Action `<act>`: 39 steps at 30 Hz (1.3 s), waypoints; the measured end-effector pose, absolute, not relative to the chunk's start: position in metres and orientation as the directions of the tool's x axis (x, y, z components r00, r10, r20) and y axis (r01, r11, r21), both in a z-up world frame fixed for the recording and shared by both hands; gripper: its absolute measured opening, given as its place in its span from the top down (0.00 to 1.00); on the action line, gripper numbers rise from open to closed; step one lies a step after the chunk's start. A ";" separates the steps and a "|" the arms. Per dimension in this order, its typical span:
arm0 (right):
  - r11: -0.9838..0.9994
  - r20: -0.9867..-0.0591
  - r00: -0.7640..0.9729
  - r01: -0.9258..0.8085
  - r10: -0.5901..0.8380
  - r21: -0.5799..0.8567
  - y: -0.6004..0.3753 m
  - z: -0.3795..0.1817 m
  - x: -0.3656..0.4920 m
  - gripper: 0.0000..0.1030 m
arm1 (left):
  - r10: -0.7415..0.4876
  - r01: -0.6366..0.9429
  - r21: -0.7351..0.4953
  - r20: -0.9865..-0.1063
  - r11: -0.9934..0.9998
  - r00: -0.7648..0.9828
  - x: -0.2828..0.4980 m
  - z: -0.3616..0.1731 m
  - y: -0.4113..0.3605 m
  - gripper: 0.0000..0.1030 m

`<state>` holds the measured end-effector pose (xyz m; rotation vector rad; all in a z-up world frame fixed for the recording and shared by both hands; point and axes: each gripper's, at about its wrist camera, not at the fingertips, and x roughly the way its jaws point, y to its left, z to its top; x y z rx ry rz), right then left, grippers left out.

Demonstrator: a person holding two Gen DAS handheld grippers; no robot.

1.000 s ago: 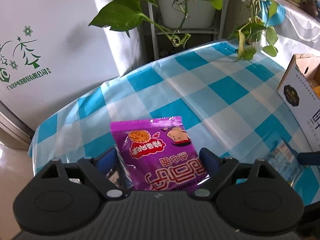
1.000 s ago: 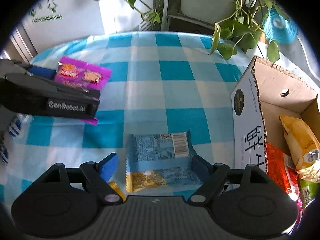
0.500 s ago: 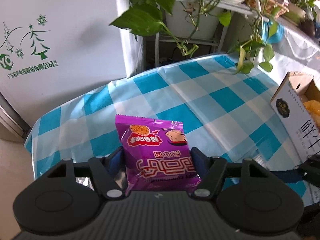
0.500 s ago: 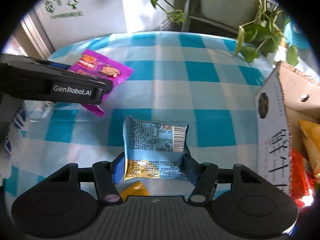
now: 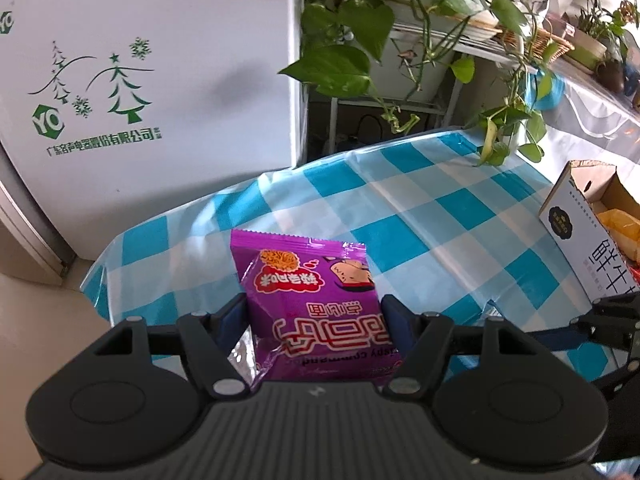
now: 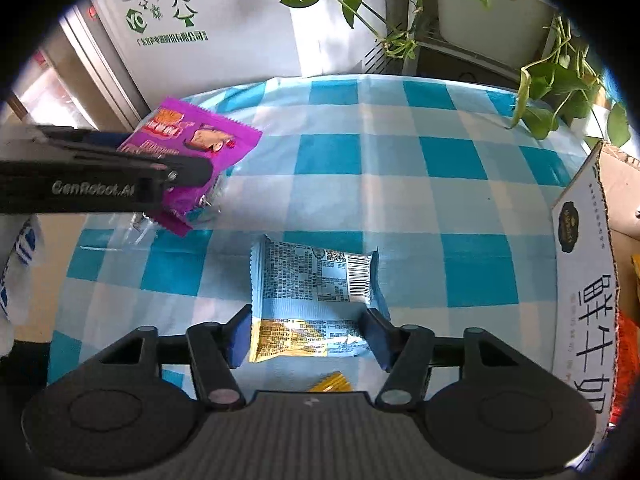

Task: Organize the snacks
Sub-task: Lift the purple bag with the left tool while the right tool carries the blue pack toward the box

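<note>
The left gripper (image 5: 314,316) is lifted above the checked tablecloth (image 5: 420,216), its blue pads pinched on both side edges of a purple snack packet (image 5: 312,300) that sticks out forward. The right gripper (image 6: 308,334), lower and nearer the cardboard box (image 6: 580,264), is closed the same way on a pale blue packet (image 6: 312,280). The box stands at the table's right side, snacks inside; open cloth lies between box and packets

purple snack packet (image 5: 316,304) between left gripper (image 5: 316,318) fingers
</note>
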<state>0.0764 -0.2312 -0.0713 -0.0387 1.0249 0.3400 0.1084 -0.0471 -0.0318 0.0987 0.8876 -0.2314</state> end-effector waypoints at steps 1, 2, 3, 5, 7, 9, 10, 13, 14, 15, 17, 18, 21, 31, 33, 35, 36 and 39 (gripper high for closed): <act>0.944 -0.841 0.468 -0.299 0.271 0.139 -0.232 -0.070 0.077 0.26 | -0.161 0.239 -0.013 -0.776 0.971 0.610 0.108 -0.031 -0.045 0.32; 0.942 -0.839 0.467 -0.300 0.280 0.148 -0.233 -0.069 0.077 0.18 | -0.164 0.238 -0.018 -0.775 0.971 0.611 0.107 -0.031 -0.044 0.32; 0.943 -0.835 0.473 -0.298 0.283 0.151 -0.234 -0.067 0.077 0.16 | -0.168 0.237 -0.023 -0.773 0.971 0.612 0.106 -0.030 -0.043 0.32; 0.944 -0.832 0.479 -0.294 0.278 0.146 -0.235 -0.067 0.078 0.13 | -0.173 0.235 -0.030 -0.767 0.971 0.618 0.106 -0.027 -0.040 0.32; 0.953 -0.844 0.474 -0.274 0.252 0.130 -0.236 -0.071 0.081 0.12 | -0.178 0.232 -0.037 -0.761 0.972 0.624 0.105 -0.025 -0.039 0.32; 0.955 -0.851 0.465 -0.270 0.242 0.124 -0.235 -0.076 0.082 0.12 | -0.182 0.231 -0.042 -0.757 0.972 0.628 0.104 -0.024 -0.039 0.32; 0.954 -0.855 0.459 -0.271 0.243 0.126 -0.234 -0.078 0.083 0.12 | -0.185 0.232 -0.045 -0.755 0.972 0.629 0.104 -0.023 -0.039 0.32; 0.956 -0.863 0.446 -0.265 0.236 0.124 -0.229 -0.085 0.085 0.12 | -0.195 0.240 -0.050 -0.751 0.969 0.631 0.103 -0.022 -0.040 0.32; 0.957 -0.865 0.448 -0.266 0.227 0.113 -0.226 -0.087 0.086 0.12 | -0.197 0.242 -0.050 -0.749 0.969 0.632 0.102 -0.021 -0.040 0.32; 0.958 -0.867 0.449 -0.269 0.216 0.099 -0.223 -0.089 0.086 0.11 | -0.199 0.244 -0.051 -0.748 0.968 0.633 0.101 -0.021 -0.040 0.32; 0.959 -0.869 0.457 -0.278 0.190 0.063 -0.217 -0.090 0.085 0.13 | -0.201 0.244 -0.054 -0.747 0.968 0.634 0.100 -0.021 -0.040 0.32; 0.959 -0.869 0.462 -0.280 0.176 0.045 -0.215 -0.090 0.084 0.14 | -0.200 0.244 -0.052 -0.744 0.968 0.637 0.100 -0.021 -0.039 0.32; 0.959 -0.864 0.478 -0.284 0.156 0.016 -0.211 -0.088 0.083 0.24 | -0.198 0.245 -0.048 -0.741 0.968 0.642 0.100 -0.020 -0.039 0.32; 0.961 -0.837 0.517 -0.274 0.180 0.038 -0.215 -0.071 0.080 0.38 | -0.197 0.253 -0.035 -0.731 0.967 0.653 0.098 -0.018 -0.046 0.32; 0.963 -0.822 0.536 -0.265 0.195 0.055 -0.219 -0.063 0.081 0.38 | -0.194 0.253 -0.029 -0.729 0.967 0.657 0.098 -0.017 -0.047 0.32; 0.966 -0.806 0.558 -0.249 0.199 0.066 -0.223 -0.054 0.081 0.38 | -0.188 0.251 -0.022 -0.726 0.968 0.662 0.097 -0.016 -0.048 0.32; 0.968 -0.799 0.567 -0.240 0.199 0.071 -0.225 -0.051 0.081 0.38 | -0.186 0.251 -0.018 -0.724 0.968 0.665 0.097 -0.015 -0.048 0.32; 0.971 -0.773 0.598 -0.220 0.212 0.095 -0.233 -0.038 0.082 0.38 | -0.177 0.253 0.000 -0.717 0.967 0.675 0.096 -0.014 -0.051 0.32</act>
